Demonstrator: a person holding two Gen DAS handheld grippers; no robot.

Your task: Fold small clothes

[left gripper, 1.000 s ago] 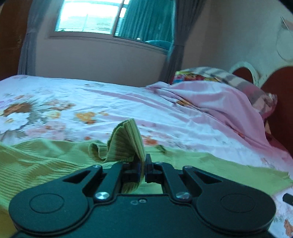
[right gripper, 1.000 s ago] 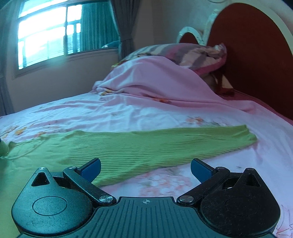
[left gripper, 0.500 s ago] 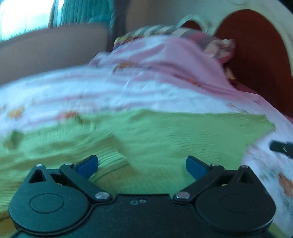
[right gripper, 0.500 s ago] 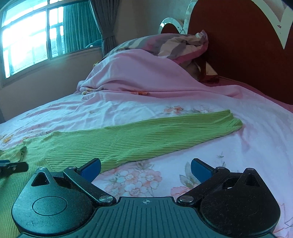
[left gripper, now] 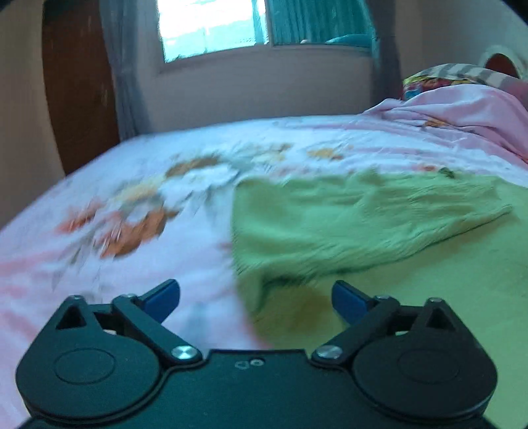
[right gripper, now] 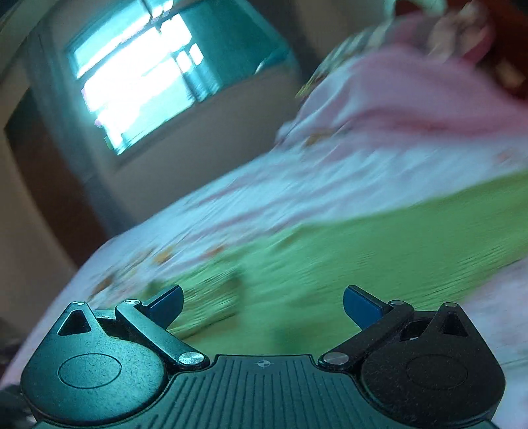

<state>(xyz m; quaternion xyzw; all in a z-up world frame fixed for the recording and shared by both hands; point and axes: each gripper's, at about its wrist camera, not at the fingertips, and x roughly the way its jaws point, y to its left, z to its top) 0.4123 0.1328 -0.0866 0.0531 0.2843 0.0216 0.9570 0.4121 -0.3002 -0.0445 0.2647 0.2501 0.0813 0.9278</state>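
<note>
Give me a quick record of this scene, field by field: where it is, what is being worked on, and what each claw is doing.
place: bed with floral pink sheet
garment: green ribbed top, lying on the sheet, a flap folded over
left claw: closing, nothing between its tips
right claw: closing, nothing gripped
background: window, pink blanket
image: blurred

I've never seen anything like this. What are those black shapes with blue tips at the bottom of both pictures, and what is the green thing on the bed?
Those black shapes are hand-held grippers, one in each of a person's hands, not robot arms. Each carries a camera looking forward between its two blue-tipped fingers, so each picture is one gripper's own view.

One picture shows the left gripper, the other the right gripper. Both are blurred by motion.

On the flowered bedsheet lies a green ribbed garment, partly folded over itself. Behind it are a heaped pink blanket and a window.

Nothing is held: both grippers' jaws are closing but stand wide apart, with only cloth lying below them.
</note>
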